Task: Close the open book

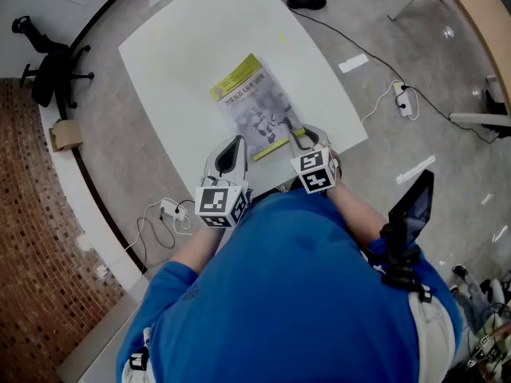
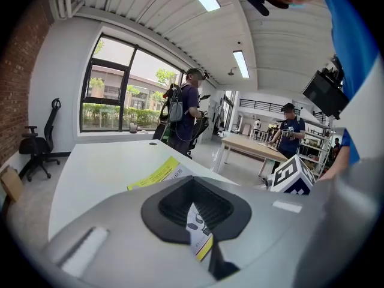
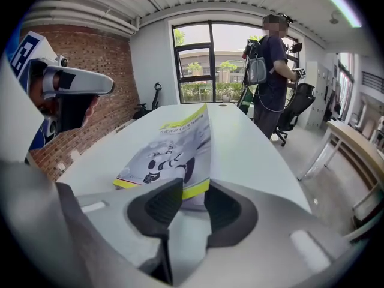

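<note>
A book (image 1: 255, 110) with a grey and yellow cover lies shut, cover up, on the white table (image 1: 184, 54). My left gripper (image 1: 234, 144) hovers just off the book's near left corner. In the left gripper view its jaws (image 2: 201, 233) stand a narrow slit apart, and the book (image 2: 157, 174) shows through the slit beyond them. My right gripper (image 1: 303, 138) is at the book's near right corner. Its jaws (image 3: 192, 203) are apart, with bare table between the pads and the book's yellow edge (image 3: 171, 152) just past the tips.
The table's near edge runs right under both grippers. A person (image 3: 270, 59) stands at the table's far end. A black office chair (image 1: 52, 66) stands at the far left. A power strip (image 1: 405, 100) and cables (image 1: 164, 214) lie on the floor.
</note>
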Demonstrator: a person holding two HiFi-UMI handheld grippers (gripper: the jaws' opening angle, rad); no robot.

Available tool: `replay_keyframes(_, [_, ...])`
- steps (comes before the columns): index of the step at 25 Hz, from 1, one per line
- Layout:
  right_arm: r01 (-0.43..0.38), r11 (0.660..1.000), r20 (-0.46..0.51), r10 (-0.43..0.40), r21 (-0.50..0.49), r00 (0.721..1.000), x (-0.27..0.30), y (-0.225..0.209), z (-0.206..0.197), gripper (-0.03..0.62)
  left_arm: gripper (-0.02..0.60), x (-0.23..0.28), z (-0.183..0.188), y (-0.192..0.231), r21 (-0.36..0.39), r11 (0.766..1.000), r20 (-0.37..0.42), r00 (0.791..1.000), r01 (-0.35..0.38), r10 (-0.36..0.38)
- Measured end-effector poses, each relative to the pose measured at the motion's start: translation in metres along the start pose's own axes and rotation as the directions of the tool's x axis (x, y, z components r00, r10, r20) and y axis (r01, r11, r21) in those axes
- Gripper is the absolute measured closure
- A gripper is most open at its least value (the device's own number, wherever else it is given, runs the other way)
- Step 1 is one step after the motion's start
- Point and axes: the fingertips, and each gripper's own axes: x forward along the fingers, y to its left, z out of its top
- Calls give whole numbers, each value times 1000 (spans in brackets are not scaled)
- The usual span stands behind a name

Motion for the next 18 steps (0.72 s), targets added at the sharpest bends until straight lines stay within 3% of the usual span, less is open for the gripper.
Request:
replay_keyframes(9, [39,998,-82,-36,40,996,6,-10,-15,479,575,-1,1,2,6,1000,-2,1000,2,-2])
replay_keyframes(18, [52,995,-82,-45,82,996,5,-15,-17,459,575,-3,3,2,8,1000,15,1000,0,0])
